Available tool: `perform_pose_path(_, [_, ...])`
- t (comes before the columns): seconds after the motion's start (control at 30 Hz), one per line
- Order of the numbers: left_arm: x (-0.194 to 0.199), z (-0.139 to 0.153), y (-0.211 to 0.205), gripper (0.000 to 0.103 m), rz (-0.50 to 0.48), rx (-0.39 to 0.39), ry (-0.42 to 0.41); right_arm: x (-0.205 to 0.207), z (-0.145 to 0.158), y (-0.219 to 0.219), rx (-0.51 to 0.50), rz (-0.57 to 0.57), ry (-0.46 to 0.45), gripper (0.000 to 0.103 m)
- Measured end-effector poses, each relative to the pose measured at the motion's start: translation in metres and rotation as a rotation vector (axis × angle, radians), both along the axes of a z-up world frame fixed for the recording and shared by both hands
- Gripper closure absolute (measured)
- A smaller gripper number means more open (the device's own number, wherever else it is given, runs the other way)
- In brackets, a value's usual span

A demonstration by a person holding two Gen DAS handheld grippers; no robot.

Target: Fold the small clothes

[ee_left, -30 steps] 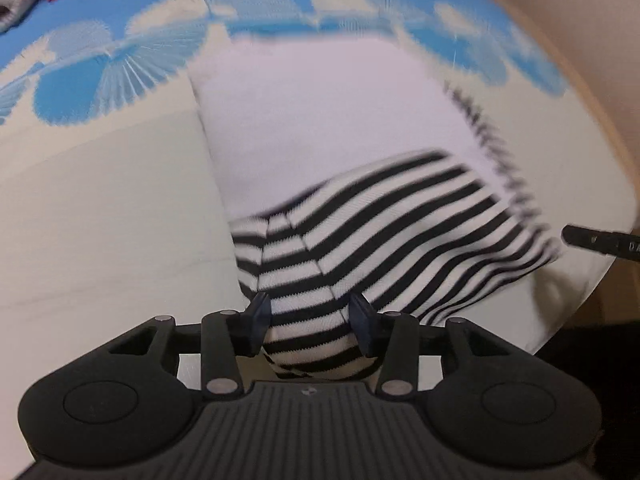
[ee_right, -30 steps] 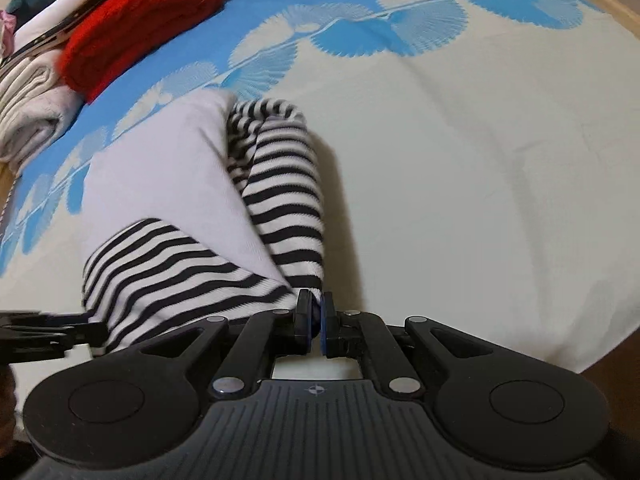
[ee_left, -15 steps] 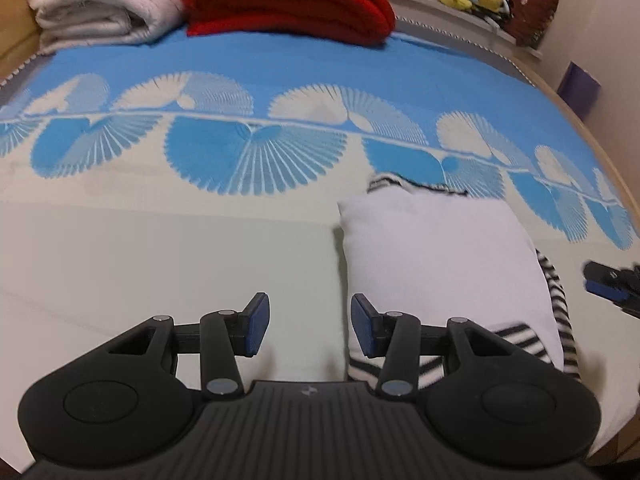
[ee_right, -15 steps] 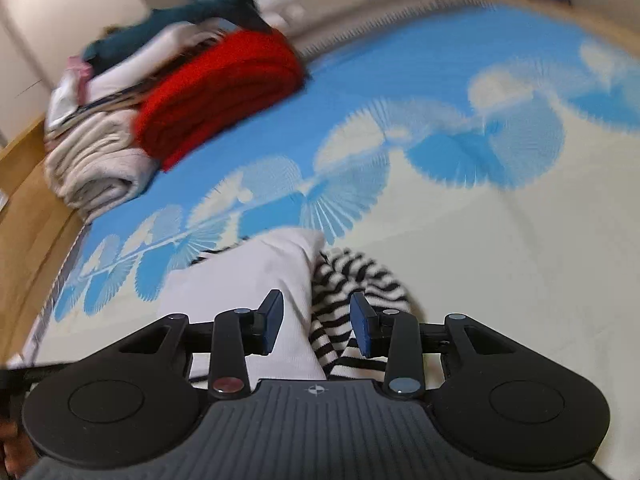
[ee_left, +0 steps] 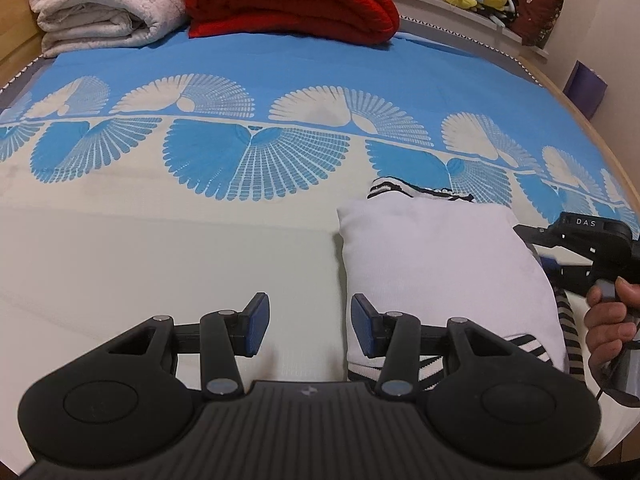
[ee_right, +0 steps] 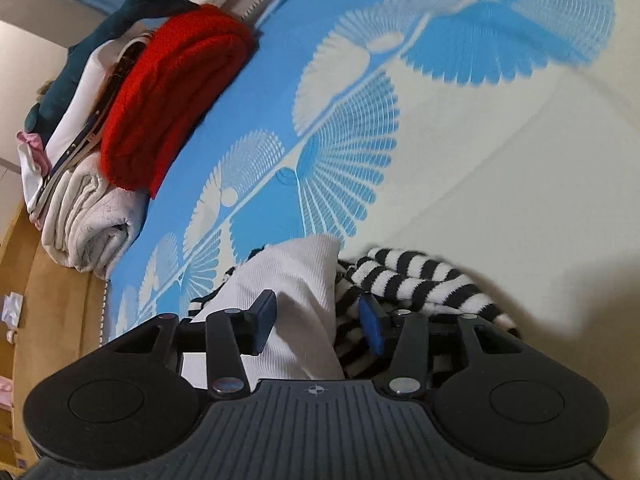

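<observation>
Your left gripper (ee_left: 306, 326) hovers tilted down at garment's (ee_left: 436, 264) near-left corner, jaws half-wide, empty. Your right gripper (ee_right: 318, 320) closing around garment's edge. Garment folded: white, striped sleeves.

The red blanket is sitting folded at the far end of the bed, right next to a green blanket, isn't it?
Not quite. The red blanket is folded at the far end of the bed, but the blanket beside it is cream white, not green. The left wrist view shows it.
</observation>
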State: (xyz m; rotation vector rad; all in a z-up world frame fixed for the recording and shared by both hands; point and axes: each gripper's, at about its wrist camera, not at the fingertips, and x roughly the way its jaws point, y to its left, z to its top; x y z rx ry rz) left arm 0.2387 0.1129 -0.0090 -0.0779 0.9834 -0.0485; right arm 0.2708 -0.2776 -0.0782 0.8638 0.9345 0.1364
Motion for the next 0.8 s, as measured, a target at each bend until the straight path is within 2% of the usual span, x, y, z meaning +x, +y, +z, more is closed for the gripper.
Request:
perform_pose_path(0.03, [0.001, 0.0, 0.0, 0.053, 0.001, -0.003, -0.001, 0.001, 0.004, 0.002, -0.011, 0.009, -0.023, 0.098])
perform_pose_path(0.1, [0.002, 0.001, -0.002, 0.053, 0.001, -0.007, -0.002, -0.004, 0.028, -0.001, -0.014, 0.007, -0.126, 0.099])
perform_pose_path(0.2, [0.002, 0.003, -0.007, 0.053, -0.013, -0.021, -0.017, -0.025, 0.081, -0.011, 0.023, 0.009, -0.378, 0.1])
perform_pose_path(0.23, [0.003, 0.003, -0.009, 0.053, -0.019, -0.022, -0.023, -0.031, 0.089, -0.016, -0.017, -0.009, -0.408, 0.1])
perform_pose_path(0.3, [0.003, 0.004, -0.014, 0.053, -0.031, -0.026, -0.029, -0.028, 0.081, -0.022, -0.156, -0.064, -0.324, 0.1])
perform_pose_path(0.33, [0.002, 0.004, -0.016, 0.053, -0.037, -0.031, -0.029, -0.021, 0.068, -0.025, -0.208, -0.091, -0.239, 0.1])
perform_pose_path(0.4, [0.0, 0.004, -0.022, 0.053, -0.057, -0.045, -0.027, -0.01, 0.041, -0.025, -0.266, -0.102, -0.123, 0.099])
perform_pose_path(0.47, [-0.002, 0.001, -0.028, 0.053, -0.092, -0.059, -0.017, -0.002, 0.027, -0.014, -0.303, -0.041, -0.073, 0.096])
perform_pose_path(0.5, [-0.003, 0.0, -0.031, 0.053, -0.115, -0.068, -0.011, -0.002, 0.026, -0.009, -0.315, -0.031, -0.058, 0.089])
perform_pose_path(0.53, [-0.005, -0.001, -0.035, 0.053, -0.14, -0.076, -0.007, -0.005, 0.031, -0.005, -0.335, -0.041, -0.064, 0.083])
perform_pose_path(0.6, [-0.007, -0.003, -0.042, 0.053, -0.19, -0.089, 0.005, -0.014, 0.047, -0.003, -0.375, -0.065, -0.116, 0.079])
perform_pose_path(0.67, [-0.01, -0.006, -0.046, 0.053, -0.228, -0.092, 0.011, -0.028, 0.06, -0.003, -0.407, -0.056, -0.164, 0.07])
perform_pose_path(0.7, [-0.012, -0.007, -0.048, 0.053, -0.246, -0.098, 0.017, -0.034, 0.065, -0.004, -0.404, -0.037, -0.179, 0.062])
perform_pose_path(0.8, [-0.016, -0.015, -0.055, 0.053, -0.304, -0.105, 0.049, -0.044, 0.06, -0.002, -0.35, 0.106, -0.157, 0.053])
